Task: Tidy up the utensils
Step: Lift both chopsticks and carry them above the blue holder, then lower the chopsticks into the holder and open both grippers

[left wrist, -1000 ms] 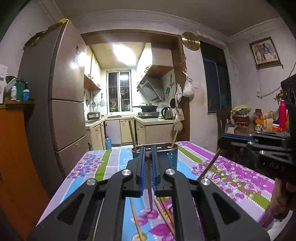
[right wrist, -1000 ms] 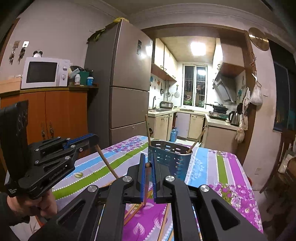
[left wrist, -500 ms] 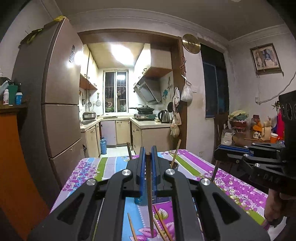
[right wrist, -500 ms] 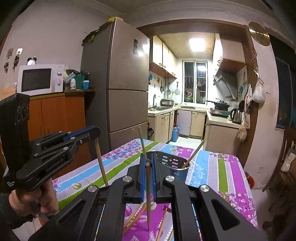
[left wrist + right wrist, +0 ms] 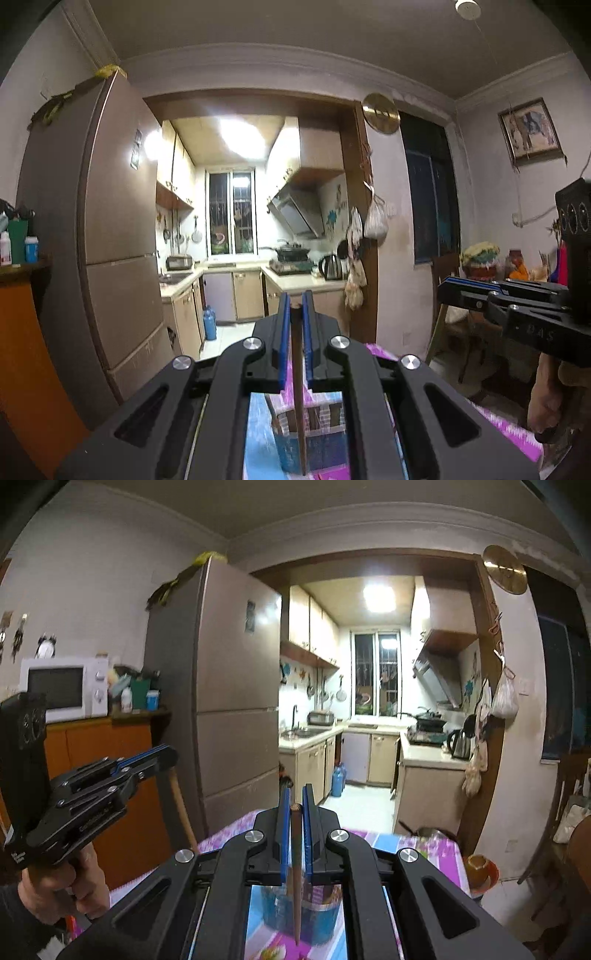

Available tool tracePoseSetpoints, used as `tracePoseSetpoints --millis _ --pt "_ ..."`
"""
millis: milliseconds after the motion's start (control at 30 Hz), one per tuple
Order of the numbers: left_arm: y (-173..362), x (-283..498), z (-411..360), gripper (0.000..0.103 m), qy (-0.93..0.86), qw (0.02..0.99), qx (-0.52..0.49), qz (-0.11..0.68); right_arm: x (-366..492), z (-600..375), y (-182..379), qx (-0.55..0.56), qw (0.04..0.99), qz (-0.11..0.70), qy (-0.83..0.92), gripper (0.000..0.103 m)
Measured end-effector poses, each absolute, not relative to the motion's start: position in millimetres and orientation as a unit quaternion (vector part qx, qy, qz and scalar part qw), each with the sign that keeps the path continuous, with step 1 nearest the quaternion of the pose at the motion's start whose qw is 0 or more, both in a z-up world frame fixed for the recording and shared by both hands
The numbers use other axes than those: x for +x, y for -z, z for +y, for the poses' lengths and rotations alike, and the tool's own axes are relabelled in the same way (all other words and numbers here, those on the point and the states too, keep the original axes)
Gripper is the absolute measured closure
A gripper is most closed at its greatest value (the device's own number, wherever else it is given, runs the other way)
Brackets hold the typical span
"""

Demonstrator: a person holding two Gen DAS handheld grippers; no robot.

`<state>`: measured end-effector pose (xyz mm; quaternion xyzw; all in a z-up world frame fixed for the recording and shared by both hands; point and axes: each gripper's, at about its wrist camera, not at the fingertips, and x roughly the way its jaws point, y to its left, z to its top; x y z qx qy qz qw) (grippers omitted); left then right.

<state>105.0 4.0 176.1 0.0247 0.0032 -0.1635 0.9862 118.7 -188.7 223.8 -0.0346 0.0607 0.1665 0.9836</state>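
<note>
Left wrist view shows the left claw [image 5: 294,308] pinched shut on a chopstick [image 5: 297,387] hanging tip-down over the blue holder [image 5: 314,446], the right claw [image 5: 294,803] likewise, so next both must lower theirs in.

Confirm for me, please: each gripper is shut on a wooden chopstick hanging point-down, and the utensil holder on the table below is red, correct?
Not quite: the utensil holder is blue, as the right wrist view shows. The rest holds: the left gripper and right gripper are each shut on a chopstick hanging point-down.
</note>
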Motion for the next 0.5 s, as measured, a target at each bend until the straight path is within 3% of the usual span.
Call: tracePoseSetpoints --millis 267,500 --pt "-213 145 -3 0.098 0.154 0.988 0.009 -0.015 169 -193 -266 -0.029 0.988 0.040 -0.149 0.095" --pt "-199 189 -11 0.098 0.151 0.988 0.009 0.004 211 -198 -245 -0.008 0.987 0.057 -0.149 0.095"
